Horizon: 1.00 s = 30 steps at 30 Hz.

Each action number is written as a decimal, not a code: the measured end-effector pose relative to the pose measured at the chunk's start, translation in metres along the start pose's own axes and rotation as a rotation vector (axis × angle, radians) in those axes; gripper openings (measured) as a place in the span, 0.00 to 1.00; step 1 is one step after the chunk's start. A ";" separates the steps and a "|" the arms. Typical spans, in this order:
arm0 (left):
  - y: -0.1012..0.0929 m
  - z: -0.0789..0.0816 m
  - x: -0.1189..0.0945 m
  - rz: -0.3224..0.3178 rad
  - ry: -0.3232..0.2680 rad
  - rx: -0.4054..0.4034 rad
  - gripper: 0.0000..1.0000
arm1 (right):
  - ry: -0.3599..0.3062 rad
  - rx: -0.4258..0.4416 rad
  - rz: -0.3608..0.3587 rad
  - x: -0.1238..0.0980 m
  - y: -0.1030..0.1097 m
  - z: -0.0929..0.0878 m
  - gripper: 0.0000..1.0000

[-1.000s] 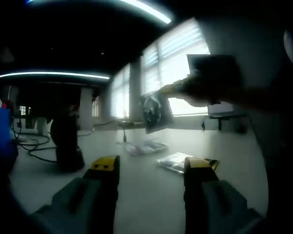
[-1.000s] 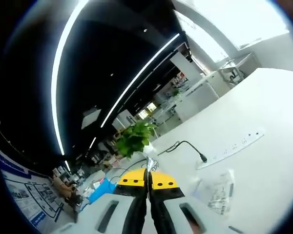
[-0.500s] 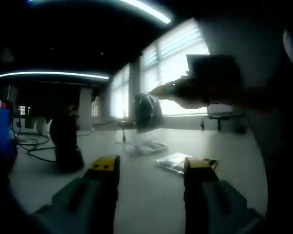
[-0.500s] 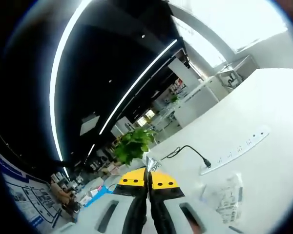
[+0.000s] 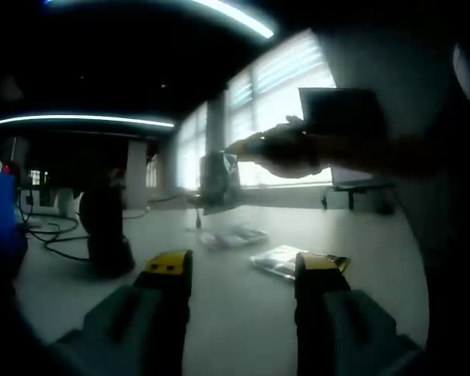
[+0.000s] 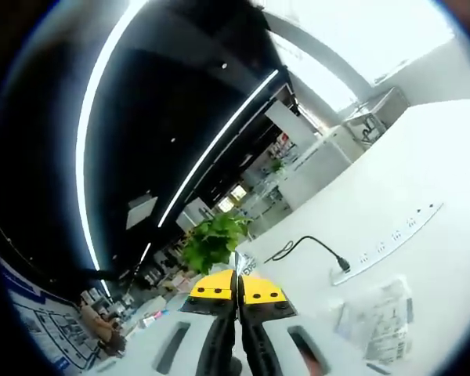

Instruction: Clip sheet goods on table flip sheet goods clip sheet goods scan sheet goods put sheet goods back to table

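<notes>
windows (image 5: pixel 286 86) bright | ceiling light strips (image 6: pixel 219 145) | white table (image 5: pixel 243 313)

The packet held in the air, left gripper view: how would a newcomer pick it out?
Start at the bright windows behind the table. In front of them the right gripper comes in, shut on a packet. It hangs in the air; the other two packets lie flat.

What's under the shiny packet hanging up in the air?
Below the held packet is white table, with a clear packet lying there and another beside. Nothing hides it.
</notes>
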<state>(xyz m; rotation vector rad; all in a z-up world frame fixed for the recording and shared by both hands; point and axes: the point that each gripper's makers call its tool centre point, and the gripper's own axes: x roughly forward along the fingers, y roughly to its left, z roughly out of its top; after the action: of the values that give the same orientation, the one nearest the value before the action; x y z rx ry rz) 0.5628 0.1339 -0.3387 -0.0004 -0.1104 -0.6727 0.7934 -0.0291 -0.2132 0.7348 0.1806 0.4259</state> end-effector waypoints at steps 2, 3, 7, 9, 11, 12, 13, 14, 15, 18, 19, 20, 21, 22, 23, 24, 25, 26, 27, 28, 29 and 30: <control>0.000 0.000 0.000 0.001 0.000 0.001 0.45 | -0.005 -0.003 -0.006 0.004 0.000 -0.005 0.00; 0.001 0.000 0.000 0.001 0.000 0.001 0.45 | -0.012 -0.010 -0.016 0.005 0.000 -0.007 0.00; 0.003 0.000 0.000 0.002 -0.004 -0.002 0.45 | -0.016 -0.022 -0.021 0.010 0.001 -0.012 0.00; 0.003 0.000 0.000 0.000 -0.004 -0.003 0.45 | -0.024 -0.018 -0.022 0.012 0.002 -0.015 0.00; 0.004 0.000 0.000 -0.003 -0.003 -0.003 0.45 | -0.032 -0.012 -0.019 0.015 0.004 -0.018 0.00; 0.005 0.000 0.000 -0.003 -0.002 -0.001 0.45 | -0.031 -0.011 -0.019 0.016 0.005 -0.020 0.00; 0.005 -0.001 0.000 -0.004 -0.002 -0.001 0.45 | -0.020 -0.024 -0.023 0.017 0.005 -0.023 0.00; 0.006 -0.001 0.000 -0.004 -0.002 0.001 0.45 | -0.019 -0.028 -0.020 0.017 0.007 -0.026 0.00; 0.006 -0.001 0.000 -0.004 -0.001 0.002 0.45 | -0.019 -0.028 -0.018 0.017 0.008 -0.028 0.00; 0.007 -0.001 0.000 -0.003 -0.003 0.000 0.45 | -0.018 -0.038 -0.015 0.020 0.012 -0.030 0.00; 0.007 -0.001 0.000 -0.003 -0.002 0.000 0.45 | -0.019 -0.038 -0.016 0.021 0.012 -0.031 0.00; 0.007 -0.001 0.000 -0.003 -0.002 0.000 0.45 | -0.020 -0.041 -0.019 0.022 0.012 -0.031 0.00; 0.008 -0.001 0.000 -0.003 -0.002 0.001 0.45 | -0.022 -0.038 -0.031 0.023 0.010 -0.033 0.00; 0.008 -0.001 -0.001 -0.003 -0.001 0.002 0.45 | -0.019 -0.031 -0.035 0.024 0.011 -0.036 0.00; 0.009 -0.002 -0.001 -0.003 -0.001 0.002 0.45 | -0.021 -0.028 -0.038 0.025 0.011 -0.037 0.00; 0.009 -0.002 -0.001 -0.003 -0.001 0.002 0.45 | -0.023 -0.028 -0.041 0.025 0.011 -0.039 0.00; 0.009 -0.002 -0.001 -0.003 -0.001 0.002 0.45 | -0.027 -0.031 -0.042 0.025 0.012 -0.040 0.00; 0.009 -0.002 -0.001 -0.003 0.000 0.002 0.45 | -0.028 -0.032 -0.041 0.025 0.012 -0.041 0.00; 0.008 -0.002 -0.001 -0.003 0.000 0.002 0.45 | -0.030 -0.034 -0.042 0.025 0.013 -0.042 0.00; 0.008 -0.002 0.000 -0.003 0.000 0.002 0.45 | -0.031 -0.034 -0.040 0.026 0.013 -0.042 0.00; 0.008 -0.002 0.000 -0.003 0.000 0.003 0.45 | -0.029 -0.037 -0.036 0.026 0.014 -0.043 0.00; 0.008 -0.002 0.000 -0.003 0.001 0.003 0.45 | -0.029 -0.039 -0.034 0.026 0.015 -0.044 0.00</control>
<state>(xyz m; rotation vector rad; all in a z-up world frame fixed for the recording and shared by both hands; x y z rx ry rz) 0.5674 0.1399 -0.3403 0.0025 -0.1106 -0.6753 0.7990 0.0190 -0.2354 0.6988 0.1568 0.3847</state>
